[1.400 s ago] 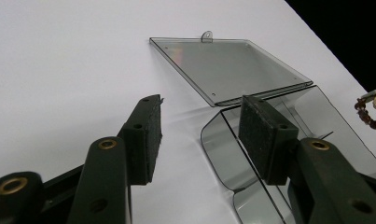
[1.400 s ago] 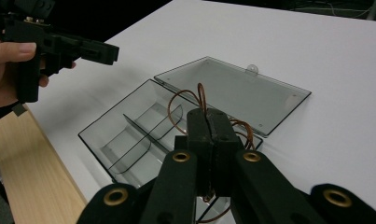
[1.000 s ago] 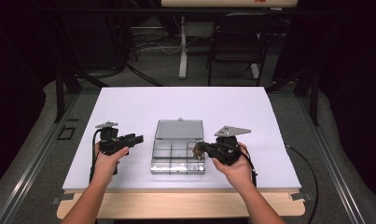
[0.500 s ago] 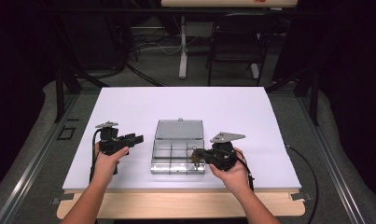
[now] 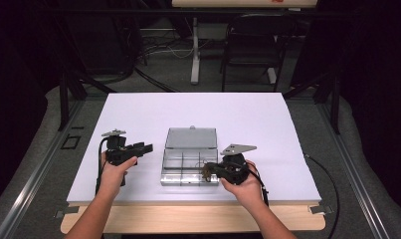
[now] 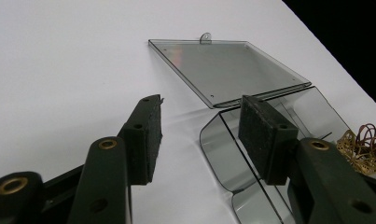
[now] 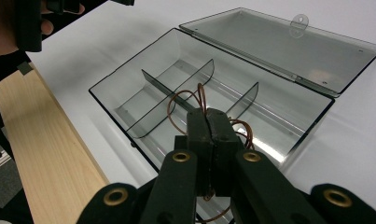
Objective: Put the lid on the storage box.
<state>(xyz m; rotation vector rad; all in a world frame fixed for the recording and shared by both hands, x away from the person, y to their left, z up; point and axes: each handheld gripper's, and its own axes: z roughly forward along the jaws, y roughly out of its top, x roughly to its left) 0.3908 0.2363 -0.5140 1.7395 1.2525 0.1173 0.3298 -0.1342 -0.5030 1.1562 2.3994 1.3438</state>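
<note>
Since a second ago, the right gripper (image 5: 208,172) has shifted down toward the table's (image 5: 287,149) near edge, over the clear compartment box's (image 5: 188,164) near right corner. Its jaws are pressed together on a bundle of brown rubber bands (image 7: 185,100), apparently above a compartment. Left of the box, the left gripper (image 5: 143,148) hovers gaping, holding nothing. Dark floor, cables and a chair (image 5: 252,50) lie beyond.

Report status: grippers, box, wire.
Right gripper shut on wire over open box. Left gripper open, empty, beside box. Nothing in the way.
</note>
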